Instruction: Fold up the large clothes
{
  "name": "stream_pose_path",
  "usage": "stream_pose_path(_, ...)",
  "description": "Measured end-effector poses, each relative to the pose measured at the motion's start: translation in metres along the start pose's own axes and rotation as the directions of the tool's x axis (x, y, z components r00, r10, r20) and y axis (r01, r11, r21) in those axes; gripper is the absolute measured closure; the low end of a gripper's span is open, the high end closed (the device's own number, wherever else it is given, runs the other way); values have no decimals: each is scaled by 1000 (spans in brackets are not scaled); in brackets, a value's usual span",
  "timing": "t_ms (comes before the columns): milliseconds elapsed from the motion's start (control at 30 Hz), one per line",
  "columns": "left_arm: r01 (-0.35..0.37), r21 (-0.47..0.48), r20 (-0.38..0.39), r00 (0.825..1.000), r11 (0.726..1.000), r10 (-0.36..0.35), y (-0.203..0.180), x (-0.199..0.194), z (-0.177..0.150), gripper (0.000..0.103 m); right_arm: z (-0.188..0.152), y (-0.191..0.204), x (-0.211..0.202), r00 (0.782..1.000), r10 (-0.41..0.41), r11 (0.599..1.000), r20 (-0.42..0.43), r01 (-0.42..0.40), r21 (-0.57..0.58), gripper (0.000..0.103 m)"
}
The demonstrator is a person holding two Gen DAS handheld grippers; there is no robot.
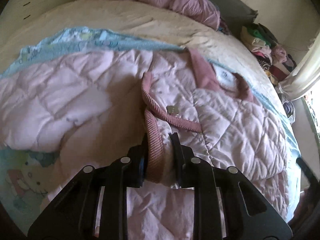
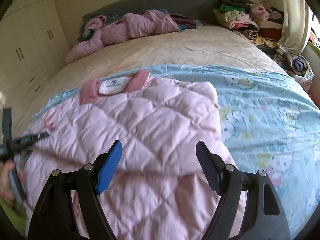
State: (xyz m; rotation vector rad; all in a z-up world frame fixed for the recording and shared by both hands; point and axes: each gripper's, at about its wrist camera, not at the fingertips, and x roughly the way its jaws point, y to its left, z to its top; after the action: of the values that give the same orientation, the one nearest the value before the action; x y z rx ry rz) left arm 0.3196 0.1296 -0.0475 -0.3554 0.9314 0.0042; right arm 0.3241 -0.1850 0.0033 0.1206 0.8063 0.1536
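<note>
One jacket [image 1: 230, 118], pink quilted, laid flat on a blue cartoon sheet [image 2: 270, 108] across the bed [image 2: 180, 46]; collar and label toward the headboard. We log it as the item being folded.

Left gripper [image 1: 160, 140]: fingers clenched on the ribbed cuff [image 1: 153, 138], pink cloth bunched between the pads. We judge the cuff is pinched so the sleeve can be carried over the body w/o slipping; ribbing gives a firm bite. In the right wrist view the same tool shows blurred at the left edge [image 2: 26, 140], a hand behind it.

Right gripper [image 2: 159, 152]: fingers released, wide apart, nothing between them; hovers above the quilted body, blue pad facing in. Prob. positioned to pin or catch the fabric near the hem while the sleeve comes across, though we can't tell the target.

Sleeve [image 1: 50, 100]: spread out to the left in the left wrist view, puffy, uneven.

Other stock: 2nd pink garment [image 2: 128, 26] crumpled by the headboard; pile of folded clothes [image 2: 244, 18] at the far right corner, prob. the finished stack; wardrobe [image 2: 26, 40] at left.

Status, our est.: early, first sleeve fold in hand, body not yet folded. Risk: slick quilting may slide on the sheet.
</note>
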Motion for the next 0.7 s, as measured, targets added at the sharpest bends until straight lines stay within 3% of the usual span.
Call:
stream_pose_path(200,-13,21,-13,1000,1000,13,0,1,-5,86,16,2,44,996,-35,999,-77,35,0,28)
stream_pose_path(367,-10,-9,-29,1000,1000,10,5,9,-9,83,9,-9,80,980,-67,996,-188,76,41,28)
stream_pose_path(700,-40,20,-16,999,999,40,0,3,-14,78,-1,-12,89,980,-81,994,-184,92,54,26)
